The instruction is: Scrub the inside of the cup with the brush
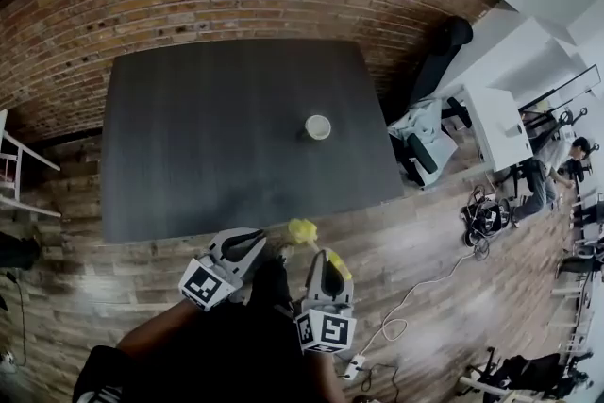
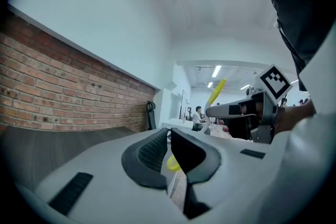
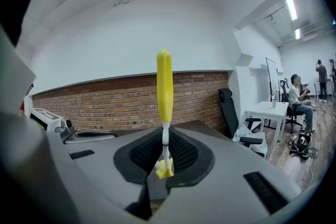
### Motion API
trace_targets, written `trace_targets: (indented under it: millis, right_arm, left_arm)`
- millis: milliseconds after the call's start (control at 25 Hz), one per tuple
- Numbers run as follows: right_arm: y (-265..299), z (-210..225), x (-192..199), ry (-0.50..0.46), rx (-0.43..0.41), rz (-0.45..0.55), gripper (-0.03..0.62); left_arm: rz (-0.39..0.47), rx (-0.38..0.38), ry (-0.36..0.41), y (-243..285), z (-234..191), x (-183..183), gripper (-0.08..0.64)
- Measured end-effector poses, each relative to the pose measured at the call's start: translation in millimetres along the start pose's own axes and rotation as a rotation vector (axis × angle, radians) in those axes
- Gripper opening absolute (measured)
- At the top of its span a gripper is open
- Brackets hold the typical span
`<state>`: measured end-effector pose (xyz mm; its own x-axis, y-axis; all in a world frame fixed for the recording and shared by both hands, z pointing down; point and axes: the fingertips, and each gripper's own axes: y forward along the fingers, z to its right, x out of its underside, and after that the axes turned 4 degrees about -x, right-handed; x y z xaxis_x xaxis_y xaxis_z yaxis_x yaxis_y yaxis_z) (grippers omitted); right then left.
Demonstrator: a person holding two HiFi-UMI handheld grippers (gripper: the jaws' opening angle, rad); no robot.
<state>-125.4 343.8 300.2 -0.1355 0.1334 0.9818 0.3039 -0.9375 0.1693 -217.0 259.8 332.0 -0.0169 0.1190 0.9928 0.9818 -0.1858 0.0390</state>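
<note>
White cup (image 1: 318, 126) upright on dark table (image 1: 208, 137); yellow brush (image 3: 164, 86) clamped in right claw (image 3: 164, 160), well apart.

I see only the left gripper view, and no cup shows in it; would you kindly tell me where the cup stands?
Observer: In the head view the cup stands upright on the dark table, right of its middle.
Operator: Thank you. I see the right gripper with the brush; how is it gripped?
Observer: Its own view shows the jaws shut on the brush's thin white stem, with the long yellow part rising straight beyond them.
</note>
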Motion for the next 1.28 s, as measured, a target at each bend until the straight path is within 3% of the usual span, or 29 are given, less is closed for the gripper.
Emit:
trace_targets:
  millis: [840, 1280]
  right_arm:
    - [129.0, 186.2, -31.6, -0.012, -0.173, -0.040, 0.051]
    - [186.0, 214.1, -22.0, 0.000, -0.227, -0.071, 0.051]
  left_arm:
    - [-0.044, -0.168, -0.012, 214.9, -21.5, 8.7, 0.049]
    - [-0.105, -0.268, -0.008, 250.8, -63.5, 39.4, 0.049]
